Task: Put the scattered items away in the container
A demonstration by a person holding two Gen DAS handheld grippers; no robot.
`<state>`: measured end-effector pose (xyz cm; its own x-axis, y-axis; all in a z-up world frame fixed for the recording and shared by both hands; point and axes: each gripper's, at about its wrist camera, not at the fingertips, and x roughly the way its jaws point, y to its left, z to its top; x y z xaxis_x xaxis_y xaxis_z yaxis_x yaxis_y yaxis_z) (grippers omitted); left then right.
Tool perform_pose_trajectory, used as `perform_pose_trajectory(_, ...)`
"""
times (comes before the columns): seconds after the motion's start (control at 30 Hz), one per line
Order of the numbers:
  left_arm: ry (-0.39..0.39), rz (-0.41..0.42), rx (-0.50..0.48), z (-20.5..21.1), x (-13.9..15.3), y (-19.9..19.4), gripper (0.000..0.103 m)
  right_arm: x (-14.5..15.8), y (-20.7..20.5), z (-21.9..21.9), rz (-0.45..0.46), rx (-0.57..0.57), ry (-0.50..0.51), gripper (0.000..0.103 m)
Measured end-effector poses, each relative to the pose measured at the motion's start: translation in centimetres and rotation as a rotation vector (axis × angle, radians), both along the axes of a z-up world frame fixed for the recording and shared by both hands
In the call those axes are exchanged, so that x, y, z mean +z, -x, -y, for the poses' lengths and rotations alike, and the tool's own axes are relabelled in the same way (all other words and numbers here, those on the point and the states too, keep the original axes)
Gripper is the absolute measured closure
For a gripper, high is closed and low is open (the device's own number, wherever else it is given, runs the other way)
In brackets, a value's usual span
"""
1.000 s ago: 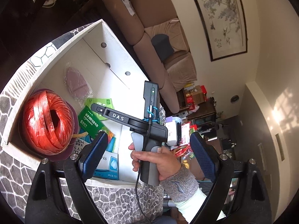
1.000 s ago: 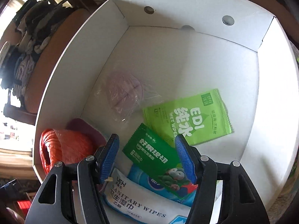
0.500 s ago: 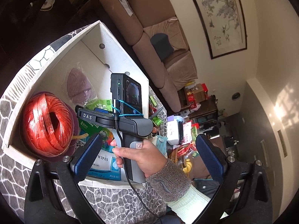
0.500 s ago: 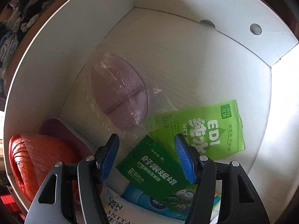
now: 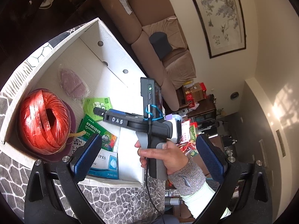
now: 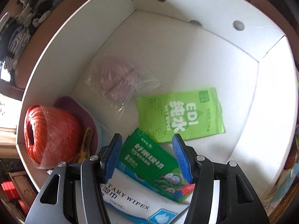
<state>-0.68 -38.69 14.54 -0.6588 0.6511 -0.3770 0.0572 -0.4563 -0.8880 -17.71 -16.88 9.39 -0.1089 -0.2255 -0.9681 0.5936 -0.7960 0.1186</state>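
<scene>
We hold the right tool [image 6: 146, 158] spread open and empty over the white box [image 6: 186, 5], just above the dark green wipes packet [image 6: 149, 160] lying inside. Beside that packet sit the light green packet [image 6: 179, 115], the sanitary wipes pack [image 6: 134, 199] and the red twine ball [image 6: 50, 132]. Our left tool [image 5: 147, 156] gapes open, empty, at the box's near edge.

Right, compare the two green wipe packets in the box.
The light green wet wipes packet is bigger and plain, with large white lettering; the dark green wipes packet is smaller, with cartoon art at one end. The light one lies flat on the white box floor; the dark one rests on the white sanitary wipes pack. Both are flat sachets.
</scene>
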Motion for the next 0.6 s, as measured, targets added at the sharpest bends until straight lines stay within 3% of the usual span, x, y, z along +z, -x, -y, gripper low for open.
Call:
perform_pose_trajectory(0.07,0.018,0.007,-0.002,-0.3,0.1,0.3,0.002,0.6,2.2,-1.0,-0.015,-0.094,0.026,0.037)
perform_pose_trajectory(0.17,0.012,0.016,-0.008,-0.6,-0.1,0.9,0.000,-0.7,4.6,-1.3,0.040,-0.158,0.006,0.036)
perform_pose_trajectory(0.33,0.011,0.014,-0.020,-0.9,-0.5,1.4,0.000,-2.0,6.2,0.4,-0.064,-0.045,-0.099,0.032)
perform_pose_trajectory(0.47,0.035,0.022,-0.045,-1.0,-0.9,1.5,0.000,-3.5,6.8,1.4,-0.050,0.041,-0.126,0.032)
perform_pose_trajectory(0.6,0.088,0.027,-0.055,-1.1,-1.1,1.7,0.000,-3.9,7.7,0.2,-0.026,-0.044,-0.138,0.031)
